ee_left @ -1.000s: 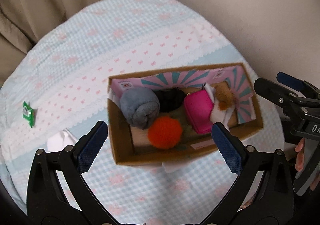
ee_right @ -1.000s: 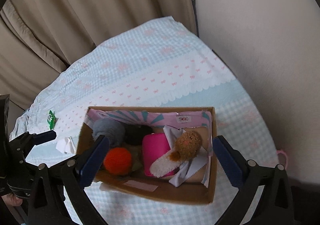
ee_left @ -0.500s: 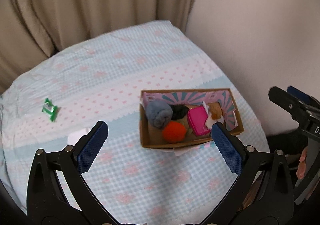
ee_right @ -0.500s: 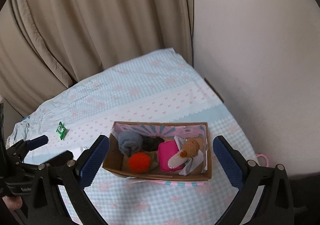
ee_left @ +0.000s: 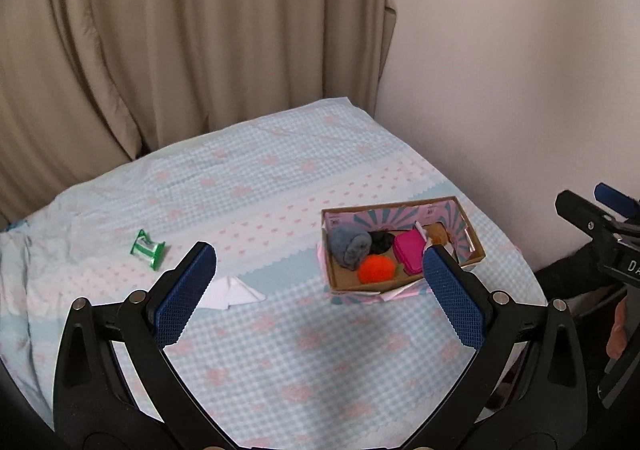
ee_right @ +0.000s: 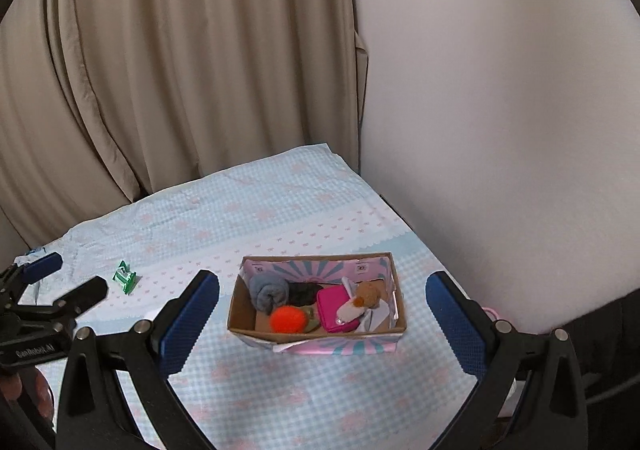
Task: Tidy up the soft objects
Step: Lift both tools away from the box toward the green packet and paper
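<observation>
Cardboard box [ee_right: 320, 332], placed on the checked tablecloth [ee_right: 320, 390] near the wall: contained are a grey roll [ee_right: 269, 291], black bundle [ee_right: 304, 293], orange pompom [ee_right: 287, 319], pink pouch [ee_right: 334, 308] and brown plush [ee_right: 368, 295]. Left gripper [ee_left: 320, 290] and right gripper [ee_right: 323, 314] are held above the cloth, jaws spread wide, nothing gripped.

Black soft item [ee_right: 305, 293] in the cardboard box [ee_right: 240, 316] mostly hidden behind grey roll [ee_right: 269, 291] and orange pompom [ee_right: 287, 319]; kind unclear. Green packet [ee_left: 147, 249] print too small to read. White paper [ee_left: 232, 291] partly covered by left gripper [ee_left: 320, 282] finger. Pink ring [ee_right: 493, 313] beyond table edge cut off by right gripper [ee_right: 322, 320] finger.
</observation>
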`<state>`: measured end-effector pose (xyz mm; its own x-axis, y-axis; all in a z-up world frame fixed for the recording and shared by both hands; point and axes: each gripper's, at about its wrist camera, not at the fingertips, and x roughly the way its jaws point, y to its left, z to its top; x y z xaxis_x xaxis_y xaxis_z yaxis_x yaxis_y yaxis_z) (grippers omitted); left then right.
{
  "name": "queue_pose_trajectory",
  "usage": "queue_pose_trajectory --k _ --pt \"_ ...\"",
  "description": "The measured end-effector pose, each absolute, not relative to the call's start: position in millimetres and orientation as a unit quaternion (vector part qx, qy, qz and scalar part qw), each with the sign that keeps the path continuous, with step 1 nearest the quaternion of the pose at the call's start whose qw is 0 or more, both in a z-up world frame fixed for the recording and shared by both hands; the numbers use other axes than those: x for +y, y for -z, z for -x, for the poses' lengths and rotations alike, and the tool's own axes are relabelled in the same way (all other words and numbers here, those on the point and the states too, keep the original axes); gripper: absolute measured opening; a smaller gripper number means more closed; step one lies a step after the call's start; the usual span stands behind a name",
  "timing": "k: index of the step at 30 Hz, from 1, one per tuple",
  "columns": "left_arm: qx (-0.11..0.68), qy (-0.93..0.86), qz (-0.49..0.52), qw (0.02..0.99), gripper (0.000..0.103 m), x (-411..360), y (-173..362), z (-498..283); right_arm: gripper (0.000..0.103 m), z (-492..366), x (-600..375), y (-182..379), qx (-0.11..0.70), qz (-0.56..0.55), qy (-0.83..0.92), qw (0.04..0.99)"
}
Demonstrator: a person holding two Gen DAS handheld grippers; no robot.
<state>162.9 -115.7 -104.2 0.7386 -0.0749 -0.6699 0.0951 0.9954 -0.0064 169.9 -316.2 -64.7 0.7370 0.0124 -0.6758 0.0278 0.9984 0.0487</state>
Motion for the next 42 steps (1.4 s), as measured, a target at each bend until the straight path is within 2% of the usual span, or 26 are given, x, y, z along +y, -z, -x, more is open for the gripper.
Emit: queue_pose_trajectory --k 13,22,29,42 --pt "0.36 0.009 0.005 0.933 0.103 20.2 99.5 -133.1 0.103 -153.1 -202.3 60.9 0.362 -0.024 -0.032 0.931" --pt "0.384 -0.03 0.036 0.922 0.103 144.8 124.3 -153.1 0.103 -172.0 -90.3 89.0 0.384 -0.027 -0.06 0.921" --pt "0.43 -0.038 0.078 0.899 0.103 229.8 183.8 -209.4 0.103 -205.3 -23.9 145.6 0.415 -0.034 -0.056 0.907" --pt "0.481 -0.065 0.187 0.854 0.102 303.4 327.3 -325.1 0.103 -277.0 41.5 290.4 0.46 -0.031 -0.056 0.886"
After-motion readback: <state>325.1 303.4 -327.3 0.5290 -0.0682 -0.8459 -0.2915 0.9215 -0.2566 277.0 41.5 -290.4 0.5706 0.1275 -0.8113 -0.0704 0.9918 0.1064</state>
